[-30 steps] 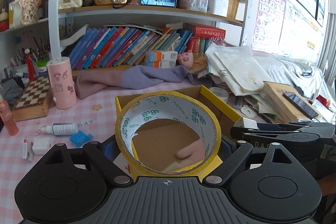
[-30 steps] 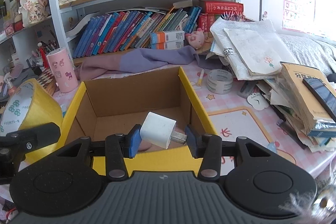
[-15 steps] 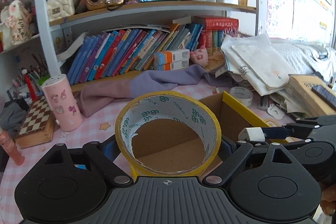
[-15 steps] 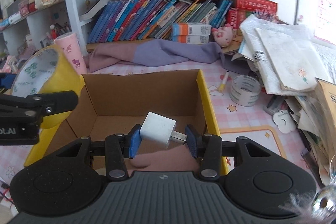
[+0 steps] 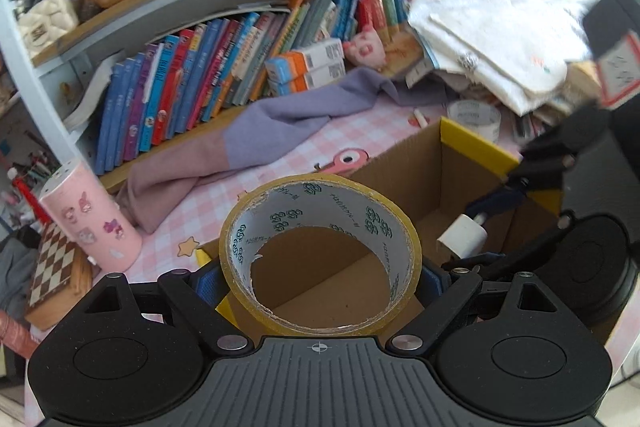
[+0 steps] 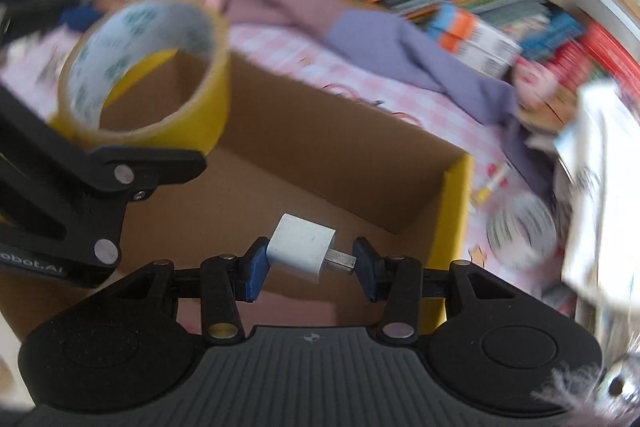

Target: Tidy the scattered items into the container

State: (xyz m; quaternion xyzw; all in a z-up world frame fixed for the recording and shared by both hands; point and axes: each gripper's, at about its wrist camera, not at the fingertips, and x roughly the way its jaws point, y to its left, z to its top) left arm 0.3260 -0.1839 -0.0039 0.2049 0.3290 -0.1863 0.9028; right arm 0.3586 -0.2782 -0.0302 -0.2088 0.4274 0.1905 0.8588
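left gripper [image 5: 320, 277] body: chunky matte black plastic, kinda speckled, ribbed grey panel down the middle with a tiny white crosshair mark on it
left side pods: two rounded black humps, each with a shallow round dimple on top
left linkage: black arms with triangular cutouts, shiny silver rivets at the pivots
left pads: blue, mostly hidden
right gripper [image 6: 310, 263] body: same deal, black shell, ribbed centre, little crosshair
right pads [image 6: 253, 273]: dark blue blocks on black arms
right rivets: silver, one looks brassy
lettering: white "obot.AI" on the left unit's side, seen from the right wrist camera
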